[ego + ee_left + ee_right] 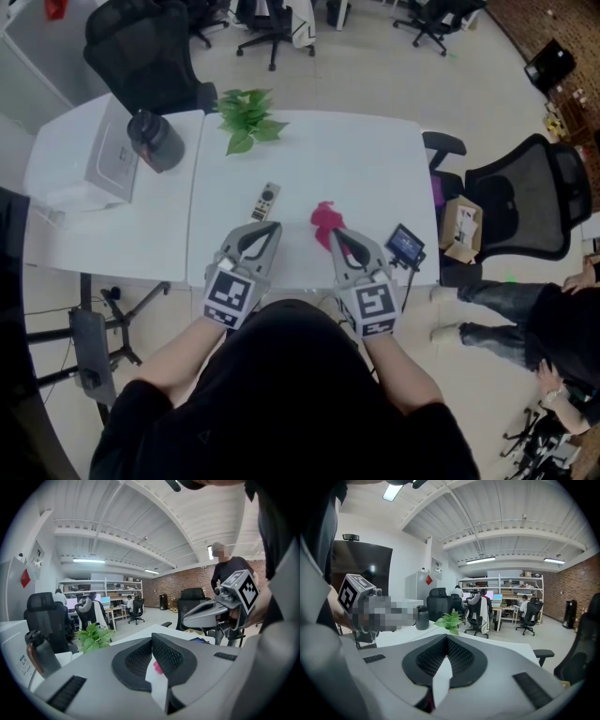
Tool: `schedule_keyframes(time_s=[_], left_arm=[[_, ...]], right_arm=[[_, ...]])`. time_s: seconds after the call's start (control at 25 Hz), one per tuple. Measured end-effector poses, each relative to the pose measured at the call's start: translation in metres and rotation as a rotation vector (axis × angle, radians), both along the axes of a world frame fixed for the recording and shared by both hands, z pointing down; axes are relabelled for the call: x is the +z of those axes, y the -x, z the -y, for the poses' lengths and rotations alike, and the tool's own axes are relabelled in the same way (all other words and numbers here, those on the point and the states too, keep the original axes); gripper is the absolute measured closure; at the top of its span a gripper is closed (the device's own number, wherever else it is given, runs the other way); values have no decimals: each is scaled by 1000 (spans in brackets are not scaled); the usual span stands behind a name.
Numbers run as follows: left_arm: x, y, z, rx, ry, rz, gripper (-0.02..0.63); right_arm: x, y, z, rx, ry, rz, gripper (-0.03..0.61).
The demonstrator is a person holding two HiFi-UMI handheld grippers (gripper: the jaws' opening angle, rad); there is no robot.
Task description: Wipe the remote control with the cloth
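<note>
A slim grey remote control lies on the white table, just beyond the tip of my left gripper. To its right a crumpled pink-red cloth sits right in front of my right gripper, whose tip is at the cloth's near edge. Both grippers hover side by side over the table's near edge. In the left gripper view the jaws meet with nothing between them, and a bit of the pink cloth shows below them. The right gripper's jaws are likewise shut and hold nothing.
A potted green plant stands at the table's far edge. On the left are a dark bottle and a white box. A small screen device sits at the right edge. A black chair and a person are at the right.
</note>
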State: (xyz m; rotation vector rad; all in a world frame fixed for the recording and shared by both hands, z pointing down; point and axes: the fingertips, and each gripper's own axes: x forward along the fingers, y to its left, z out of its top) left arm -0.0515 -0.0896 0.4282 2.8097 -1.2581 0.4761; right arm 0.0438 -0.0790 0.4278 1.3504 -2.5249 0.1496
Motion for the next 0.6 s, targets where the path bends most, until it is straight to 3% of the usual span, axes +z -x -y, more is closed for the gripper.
schedule_keyframes(time_s=[0.6], left_arm=[[0, -1, -2, 9, -9, 12, 612]], right_arm=[[0, 1, -2, -4, -3, -8, 571]])
